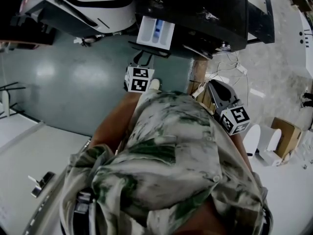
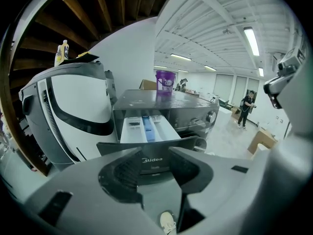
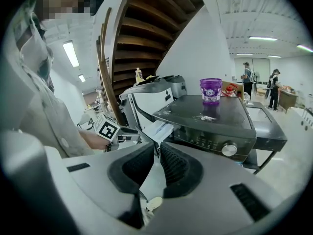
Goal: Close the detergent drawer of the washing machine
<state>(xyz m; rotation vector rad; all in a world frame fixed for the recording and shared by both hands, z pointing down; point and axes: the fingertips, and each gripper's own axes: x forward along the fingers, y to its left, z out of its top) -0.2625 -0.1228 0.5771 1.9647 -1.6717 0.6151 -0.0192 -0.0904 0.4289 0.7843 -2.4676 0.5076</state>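
Note:
The black washing machine [image 1: 205, 9] stands ahead of me with its white detergent drawer [image 1: 155, 32] pulled out. In the left gripper view the drawer's compartments [image 2: 146, 129] lie open behind its dark front panel [image 2: 151, 159]. My left gripper [image 2: 155, 163] is open, its jaws spread on either side of that panel's middle without pressing on it. In the head view the left gripper [image 1: 144, 58] sits just below the drawer. My right gripper [image 3: 157, 148] hangs to the right, away from the drawer and shut with nothing in it; the head view shows it [image 1: 217, 89] beside my body.
A purple tub [image 3: 211, 90] stands on the machine's top. A white rounded appliance [image 2: 73, 111] is on the machine's left, with a yellow bottle [image 2: 61, 53] above it. A wooden staircase [image 3: 142, 28] rises overhead. People [image 2: 244, 109] stand far off; a cardboard box [image 1: 286, 133] lies at the right.

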